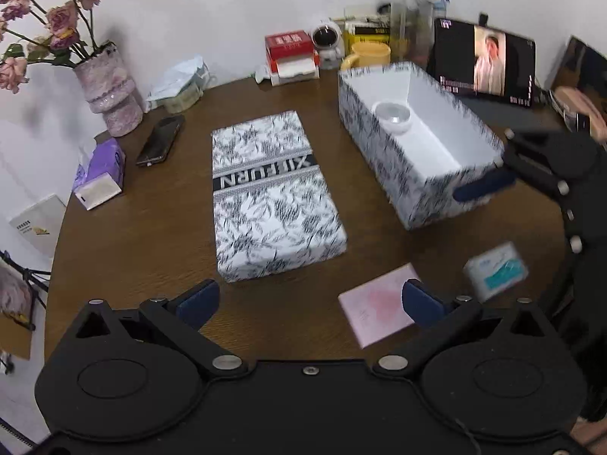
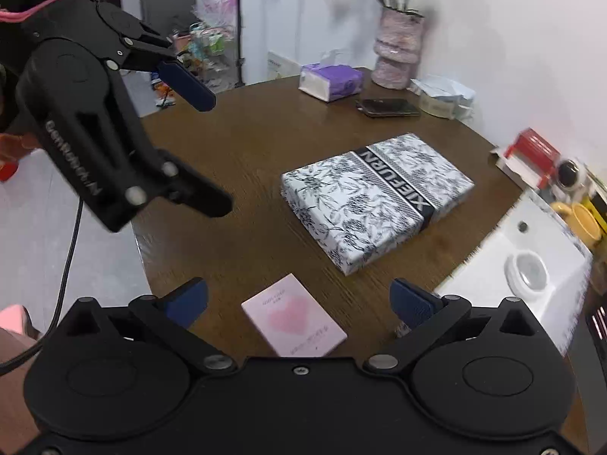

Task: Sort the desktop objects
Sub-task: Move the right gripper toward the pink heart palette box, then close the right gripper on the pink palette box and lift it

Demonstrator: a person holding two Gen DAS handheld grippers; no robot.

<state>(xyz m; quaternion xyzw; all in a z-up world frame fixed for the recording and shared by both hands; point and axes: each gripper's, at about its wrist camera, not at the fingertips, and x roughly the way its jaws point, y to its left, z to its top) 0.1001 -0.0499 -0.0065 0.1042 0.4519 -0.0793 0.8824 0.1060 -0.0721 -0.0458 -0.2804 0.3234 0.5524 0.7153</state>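
Note:
A flat pink box with a heart print (image 2: 294,320) lies on the round brown table (image 2: 246,174). It shows between the spread fingers of my right gripper (image 2: 299,299), which is open and holds nothing. My left gripper (image 1: 309,299) is also open and empty, with the pink box (image 1: 375,303) by its right finger. A blurred white and teal tissue packet (image 1: 495,269) is to the right of that. The open patterned box (image 1: 417,174) holds a small white round dish (image 1: 392,113). Its patterned lid (image 1: 273,193) lies flat mid-table. The right gripper (image 1: 493,168) hovers at the box's near end.
Along the back stand a pink vase with flowers (image 1: 110,91), a purple tissue pack (image 1: 102,170), a black phone (image 1: 159,140), a red and white box (image 1: 292,57), a yellow mug (image 1: 366,57) and a lit tablet (image 1: 485,60). The left gripper (image 2: 212,151) hangs over the table's left edge.

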